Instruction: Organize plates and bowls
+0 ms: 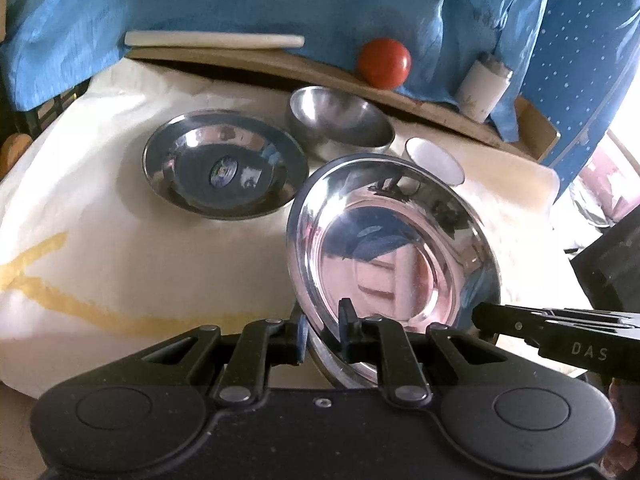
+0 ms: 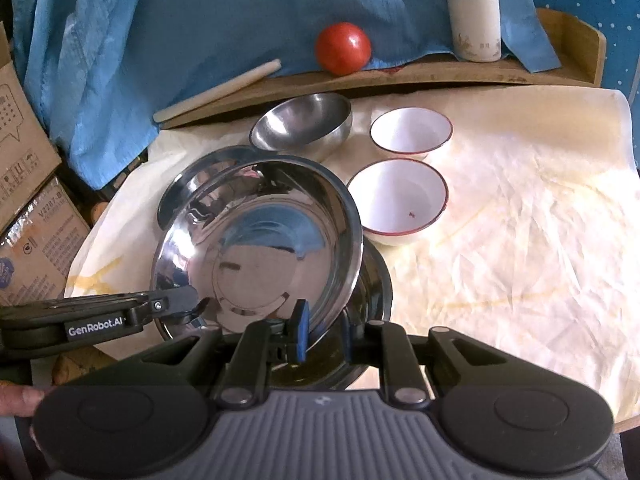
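A shiny steel plate point(image 1: 394, 248) point(image 2: 256, 256) is held tilted above the white table cover. My left gripper point(image 1: 324, 326) is shut on its near rim, and its tip point(image 2: 192, 300) shows at the plate's left edge in the right wrist view. My right gripper point(image 2: 324, 330) is shut on the same plate's rim and reaches in from the right point(image 1: 486, 314). A second steel plate point(image 1: 224, 172) point(image 2: 176, 196) lies flat behind it. Another steel rim point(image 2: 380, 276) shows underneath. A steel bowl point(image 1: 340, 124) point(image 2: 304, 124) and two white red-rimmed bowls point(image 2: 412, 132) point(image 2: 400, 196) stand beyond.
A tomato point(image 2: 343, 49), a white flask point(image 2: 476, 24) and a pale stick point(image 2: 218, 90) rest on a wooden ledge point(image 2: 440, 74) at the back, under a blue cloth point(image 2: 200, 20). Cardboard boxes point(image 2: 28, 216) stand at the left. The crumpled cover point(image 2: 520, 220) stretches right.
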The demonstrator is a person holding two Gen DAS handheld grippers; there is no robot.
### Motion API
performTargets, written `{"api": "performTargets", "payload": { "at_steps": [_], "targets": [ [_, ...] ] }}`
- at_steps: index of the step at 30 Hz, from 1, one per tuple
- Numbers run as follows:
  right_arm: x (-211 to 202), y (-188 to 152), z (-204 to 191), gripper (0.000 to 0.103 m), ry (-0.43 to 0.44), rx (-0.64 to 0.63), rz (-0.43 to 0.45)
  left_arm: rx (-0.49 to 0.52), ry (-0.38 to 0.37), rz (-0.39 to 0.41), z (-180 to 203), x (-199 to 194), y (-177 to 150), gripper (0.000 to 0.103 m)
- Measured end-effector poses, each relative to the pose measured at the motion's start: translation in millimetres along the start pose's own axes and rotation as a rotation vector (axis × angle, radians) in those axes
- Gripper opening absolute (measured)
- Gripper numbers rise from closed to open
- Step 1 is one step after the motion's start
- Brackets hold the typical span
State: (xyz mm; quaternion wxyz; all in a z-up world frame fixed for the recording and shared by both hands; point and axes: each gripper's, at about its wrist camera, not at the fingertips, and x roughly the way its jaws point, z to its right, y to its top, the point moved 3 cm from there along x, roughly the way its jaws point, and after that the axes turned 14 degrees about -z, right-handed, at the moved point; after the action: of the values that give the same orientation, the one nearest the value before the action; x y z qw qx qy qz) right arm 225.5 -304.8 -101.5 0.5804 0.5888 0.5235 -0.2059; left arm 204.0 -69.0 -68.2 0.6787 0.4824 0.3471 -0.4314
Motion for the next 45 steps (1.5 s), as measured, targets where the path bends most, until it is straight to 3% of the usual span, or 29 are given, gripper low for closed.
{"api": "performTargets", "payload": {
  "at_steps": [19, 37, 40, 45],
  "targets": [
    [6.0, 7.9, 2.4, 0.021, -0.025, 0.002, -0.123, 0.078, 0.072, -0.118, 10.4, 11.9, 6.7, 0.021],
    [8.6, 8.0, 9.0, 0.024, -0.035, -0.013, -0.158, 0.147, 0.147, -0.159, 23.1, 18.8, 7.4, 0.026],
    [9.5, 8.9, 11.2, 0.031, -0.044, -0.015, -0.167, 0.131, 0.149, -0.181, 21.7, 23.0, 6.9, 0.026],
    [8.5, 11.7, 15.6, 0.036, -0.032, -0.037, -0.170, 0.100, 0.157, -0.182, 18.7, 24.5, 6.2, 0.026]
  ]
}}
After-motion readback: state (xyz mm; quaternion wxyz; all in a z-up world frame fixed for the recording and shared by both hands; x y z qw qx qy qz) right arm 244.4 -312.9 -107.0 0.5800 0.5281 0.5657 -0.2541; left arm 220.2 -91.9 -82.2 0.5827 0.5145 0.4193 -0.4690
